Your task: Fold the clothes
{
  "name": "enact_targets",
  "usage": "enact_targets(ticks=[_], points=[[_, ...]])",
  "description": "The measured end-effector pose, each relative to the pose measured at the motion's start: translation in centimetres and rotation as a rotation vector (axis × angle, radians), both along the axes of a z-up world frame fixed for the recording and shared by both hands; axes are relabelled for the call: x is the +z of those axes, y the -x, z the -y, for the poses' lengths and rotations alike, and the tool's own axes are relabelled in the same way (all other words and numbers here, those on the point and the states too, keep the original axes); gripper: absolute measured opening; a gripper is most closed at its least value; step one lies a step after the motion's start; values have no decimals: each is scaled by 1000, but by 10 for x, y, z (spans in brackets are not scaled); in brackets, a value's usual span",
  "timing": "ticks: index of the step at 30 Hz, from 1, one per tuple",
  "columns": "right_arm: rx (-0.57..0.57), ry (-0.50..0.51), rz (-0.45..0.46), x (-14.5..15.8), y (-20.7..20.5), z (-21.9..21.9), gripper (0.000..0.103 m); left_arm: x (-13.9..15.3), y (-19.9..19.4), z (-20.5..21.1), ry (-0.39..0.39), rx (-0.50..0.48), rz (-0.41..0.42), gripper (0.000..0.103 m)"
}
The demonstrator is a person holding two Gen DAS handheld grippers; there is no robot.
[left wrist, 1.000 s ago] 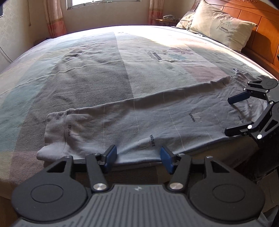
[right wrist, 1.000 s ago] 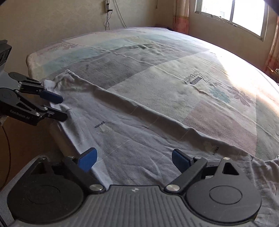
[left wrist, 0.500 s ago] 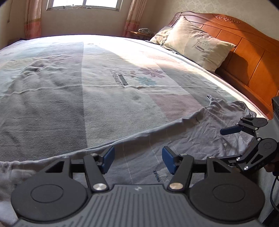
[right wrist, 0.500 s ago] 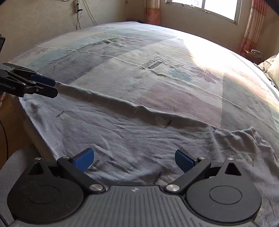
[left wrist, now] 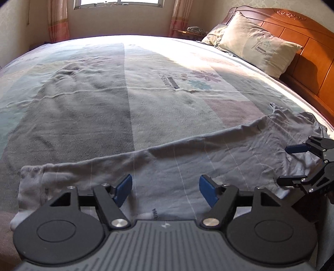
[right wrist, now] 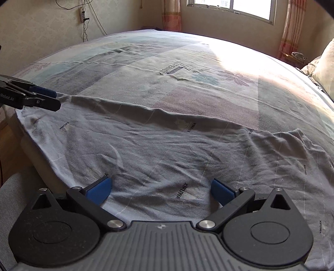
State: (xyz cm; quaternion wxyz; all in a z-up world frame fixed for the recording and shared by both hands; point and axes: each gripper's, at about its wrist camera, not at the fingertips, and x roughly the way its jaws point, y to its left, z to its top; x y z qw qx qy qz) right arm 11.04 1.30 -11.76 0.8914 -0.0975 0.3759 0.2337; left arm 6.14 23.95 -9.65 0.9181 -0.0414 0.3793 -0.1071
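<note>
A long grey garment (left wrist: pixel 198 158) with thin white lines and small printed words lies flat along the near edge of the bed, its cuffed end at the left (left wrist: pixel 31 179) and its gathered end at the right. My left gripper (left wrist: pixel 166 190) hovers open over its near edge with nothing between the blue pads. In this view my right gripper (left wrist: pixel 292 164) stands open over the gathered end. In the right wrist view the garment (right wrist: pixel 167 150) spreads wide below my open right gripper (right wrist: pixel 160 190), and the left gripper (right wrist: pixel 51 99) sits at the far left end.
The bed cover (left wrist: pixel 146 93) is patterned in grey, teal and pink blocks. Pillows (left wrist: pixel 261 50) lean on a wooden headboard (left wrist: pixel 313 48) at the right. A window and curtains stand behind the bed. Cables hang on the wall (right wrist: pixel 83 18). The mattress edge drops off just below the garment.
Both wrist views have swung and shifted over the garment; the right gripper now looks further right along it. Both grippers stayed open, and the garment lies as before.
</note>
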Motion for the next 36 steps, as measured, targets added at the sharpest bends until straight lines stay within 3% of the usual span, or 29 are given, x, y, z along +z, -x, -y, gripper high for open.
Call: enact_targets(ticks=[4,8,11,13,17,19,21,24,30,36], points=[[4,-8,19,-1,2,1,103,-7,23,-14,22,54,-47,75],[4,-5,12,1,2,2,103,4,23,-18,-23,94,-6,75],[15,-59,25,15,10,10,103,-9,9,-22,-31,129,-94,76],[15,-80,76,26,19,23,103,-10,10,-15,-74,108,-87,80],[-98,-8,69,17,18,57,103,-7,9,-2,-116,109,-98,80],[-184,-50,11,1,16,87,103,-4,10,4,-115,108,-98,80],[-196,-105,4,-3,25,109,103,1,10,13,-136,104,-96,80],[-172,-60,-26,4,34,119,103,14,8,32,-166,69,-77,80],[-210,28,67,18,13,140,103,51,-15,89,-182,-46,-14,80],[-308,49,-12,-3,-8,179,103,77,-38,167,-144,-192,50,81]])
